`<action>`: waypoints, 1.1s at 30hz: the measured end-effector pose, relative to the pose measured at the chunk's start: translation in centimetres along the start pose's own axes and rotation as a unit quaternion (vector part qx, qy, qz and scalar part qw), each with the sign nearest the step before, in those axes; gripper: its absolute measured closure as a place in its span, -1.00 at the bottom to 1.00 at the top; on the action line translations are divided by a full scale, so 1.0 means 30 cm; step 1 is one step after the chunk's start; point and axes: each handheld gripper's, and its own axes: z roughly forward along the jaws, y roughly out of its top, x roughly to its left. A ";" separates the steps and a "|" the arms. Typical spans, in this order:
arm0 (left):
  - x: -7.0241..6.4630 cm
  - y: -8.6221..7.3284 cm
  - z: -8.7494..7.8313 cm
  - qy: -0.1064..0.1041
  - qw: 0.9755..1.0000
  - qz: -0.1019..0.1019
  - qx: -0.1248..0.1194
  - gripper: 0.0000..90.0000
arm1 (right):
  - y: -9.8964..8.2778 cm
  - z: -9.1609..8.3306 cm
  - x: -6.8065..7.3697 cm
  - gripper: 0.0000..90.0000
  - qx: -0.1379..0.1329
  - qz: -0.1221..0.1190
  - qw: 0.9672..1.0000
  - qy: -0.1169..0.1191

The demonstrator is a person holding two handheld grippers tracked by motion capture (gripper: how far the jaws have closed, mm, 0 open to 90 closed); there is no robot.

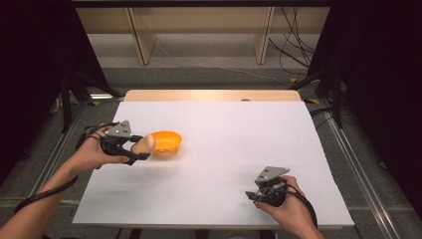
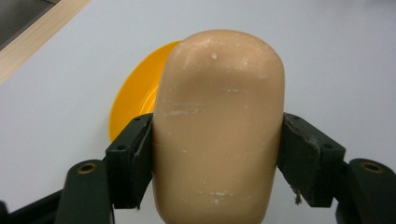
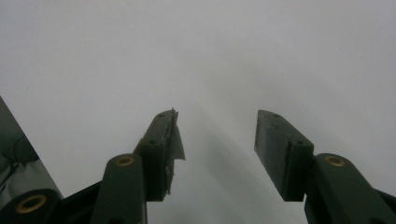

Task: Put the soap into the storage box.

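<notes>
One camera hangs high over the person's side, looking forward and down across the white table (image 1: 214,149). Another rides the left gripper (image 2: 217,154), very close behind a tan block (image 2: 218,126), with the orange bowl (image 2: 135,98) beyond; both also appear from above. The right gripper (image 3: 217,154) camera faces bare tabletop, close.

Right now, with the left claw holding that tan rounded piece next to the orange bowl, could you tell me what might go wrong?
1. The tan rounded piece is smooth and curved, and the left claw pinches only its sides, so it might slip out.
2. The orange bowl looks light; the piece is already right at its near rim, so a low approach could nudge or tip it.
3. The bowl is small, so a release off-centre may let the piece roll onto the white table.
</notes>
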 end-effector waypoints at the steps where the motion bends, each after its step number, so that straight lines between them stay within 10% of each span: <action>1: 0.000 0.002 0.005 -0.003 1.000 -0.006 -0.004 -0.30 | 0.000 0.000 0.000 0.11 0.000 0.000 1.000 0.000; 21: 0.060 0.049 0.032 -0.014 0.999 0.026 0.026 -0.30 | -0.002 0.001 -0.002 0.10 0.001 0.002 1.000 -0.003; 33: 0.090 0.108 0.056 -0.038 0.994 0.078 0.066 -0.30 | -0.004 0.002 -0.004 0.10 0.000 0.000 1.000 -0.004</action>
